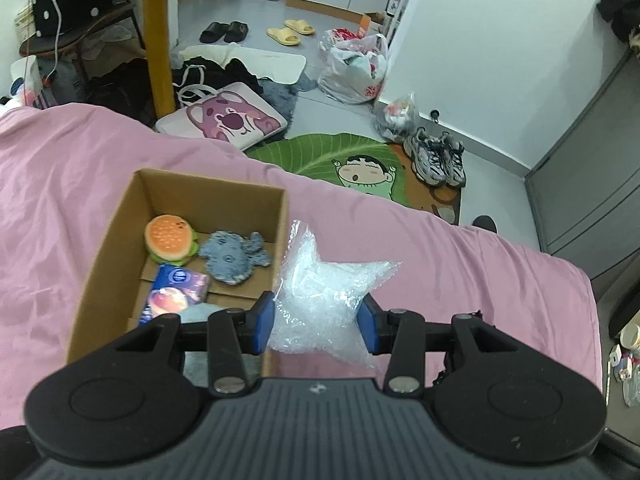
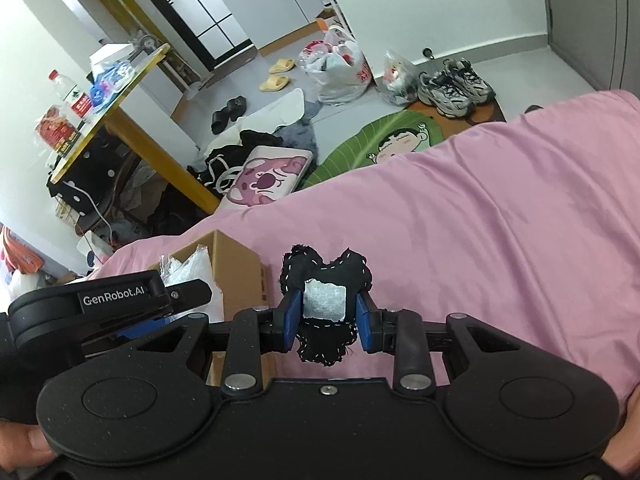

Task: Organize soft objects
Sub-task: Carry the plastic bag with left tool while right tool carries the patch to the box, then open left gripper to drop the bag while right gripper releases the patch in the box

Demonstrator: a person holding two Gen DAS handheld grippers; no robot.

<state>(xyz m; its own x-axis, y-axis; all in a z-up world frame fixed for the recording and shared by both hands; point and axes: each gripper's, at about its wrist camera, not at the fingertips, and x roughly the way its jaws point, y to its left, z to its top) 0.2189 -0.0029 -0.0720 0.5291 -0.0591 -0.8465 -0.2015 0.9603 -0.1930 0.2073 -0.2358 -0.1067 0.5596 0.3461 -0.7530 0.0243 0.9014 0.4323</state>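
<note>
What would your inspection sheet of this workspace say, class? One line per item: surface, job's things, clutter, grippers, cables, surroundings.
Surface: pink bed sheet, wrinkled.
Job's things: open brown cardboard box holds an orange burger plush, a grey-blue fuzzy plush and a blue printed packet.
Clutter: nothing seen on the sheet beyond the box.
Grippers: left gripper shut on a clear bubble-wrap piece beside the box; right gripper shut on a black stitched fabric piece.
Cables: white cable under the yellow-edged table.
Surroundings: green cartoon rug, grey sneakers, plastic bags, slippers on the floor.
</note>
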